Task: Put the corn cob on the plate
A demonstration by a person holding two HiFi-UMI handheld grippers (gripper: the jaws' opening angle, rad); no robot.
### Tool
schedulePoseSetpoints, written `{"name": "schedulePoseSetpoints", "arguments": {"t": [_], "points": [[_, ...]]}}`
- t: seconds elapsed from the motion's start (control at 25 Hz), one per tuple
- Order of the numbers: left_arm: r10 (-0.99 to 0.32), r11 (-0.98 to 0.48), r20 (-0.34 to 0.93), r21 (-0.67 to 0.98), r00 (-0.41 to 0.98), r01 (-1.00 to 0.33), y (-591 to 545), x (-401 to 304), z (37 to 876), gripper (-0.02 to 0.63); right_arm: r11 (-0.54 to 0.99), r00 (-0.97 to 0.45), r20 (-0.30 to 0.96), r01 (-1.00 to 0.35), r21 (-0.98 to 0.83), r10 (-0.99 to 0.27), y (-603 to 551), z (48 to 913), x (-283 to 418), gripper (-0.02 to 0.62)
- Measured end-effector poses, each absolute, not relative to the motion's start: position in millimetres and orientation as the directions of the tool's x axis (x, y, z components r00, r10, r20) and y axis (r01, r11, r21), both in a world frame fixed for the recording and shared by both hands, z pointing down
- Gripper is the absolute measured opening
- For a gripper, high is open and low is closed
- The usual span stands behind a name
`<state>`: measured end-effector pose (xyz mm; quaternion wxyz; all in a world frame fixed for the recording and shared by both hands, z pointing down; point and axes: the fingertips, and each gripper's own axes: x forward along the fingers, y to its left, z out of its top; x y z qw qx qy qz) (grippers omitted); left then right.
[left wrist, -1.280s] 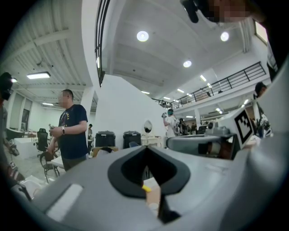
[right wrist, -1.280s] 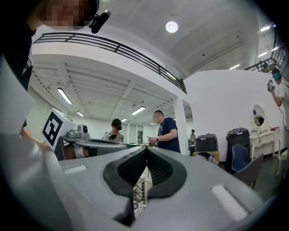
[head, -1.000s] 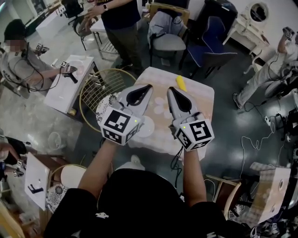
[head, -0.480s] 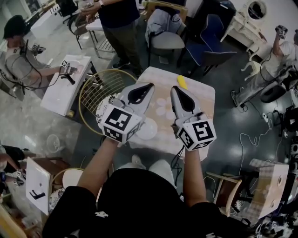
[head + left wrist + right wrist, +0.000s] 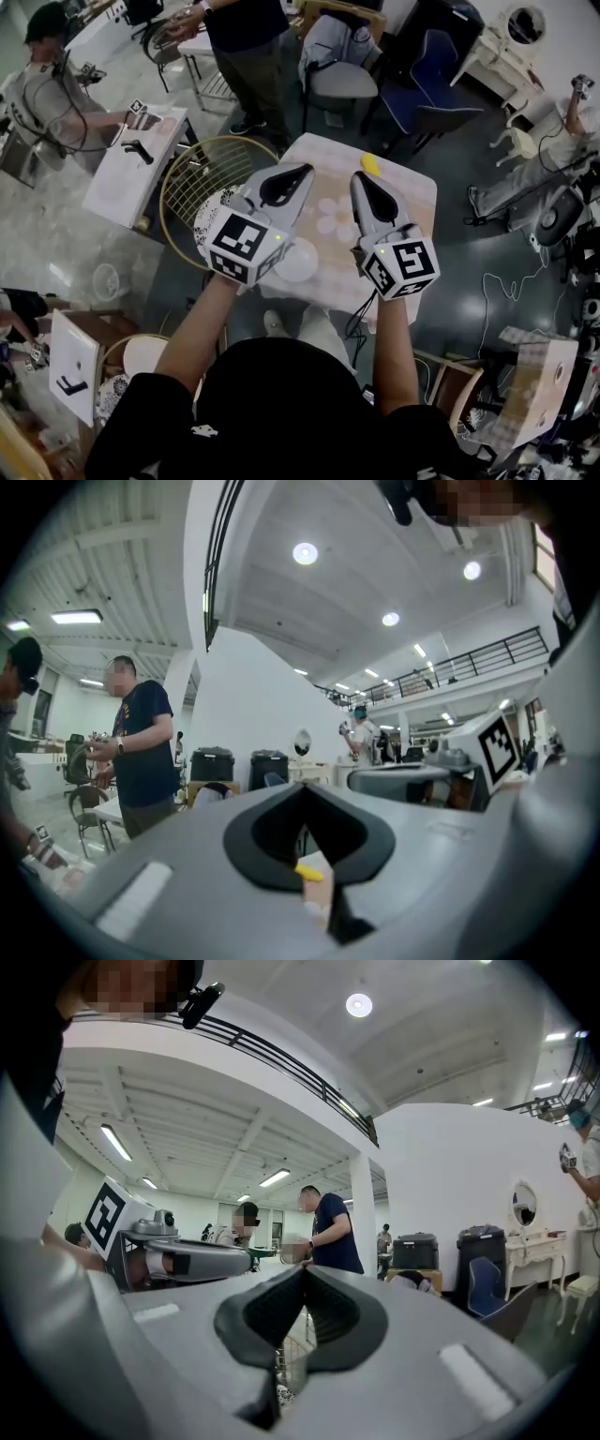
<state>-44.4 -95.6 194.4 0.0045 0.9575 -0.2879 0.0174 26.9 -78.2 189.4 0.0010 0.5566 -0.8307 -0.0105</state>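
With the corn cob [image 5: 370,165] lying at the table's [image 5: 412,202] far edge, apart from the plate [image 5: 298,264], the left gripper [image 5: 302,172] and right gripper [image 5: 362,178] hang level, jaws pressed together and empty, seemingly poised to reach.

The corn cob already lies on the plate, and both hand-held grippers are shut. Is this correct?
No. The corn cob lies at the far edge of the table, away from the plate, as the head view shows. The left hand-held gripper and right hand-held gripper are shut.
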Motion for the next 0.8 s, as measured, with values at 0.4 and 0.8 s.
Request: {"name": "schedulePoseSetpoints", "arguments": {"t": [0.4, 0.8], "points": [[-0.594, -0.803, 0.051, 0.027, 0.803, -0.596, -124, -21, 209, 0.005, 0.404, -0.404, 0.019, -0.914, 0.017, -0.915, -105, 201, 59, 0.0], [-0.613, -0.786, 0.064, 0.045, 0.787, -0.616, -155, 30, 217, 0.005, 0.393, -0.392, 0.046, -0.92, 0.0, -0.919, -131, 214, 123, 0.0]]}}
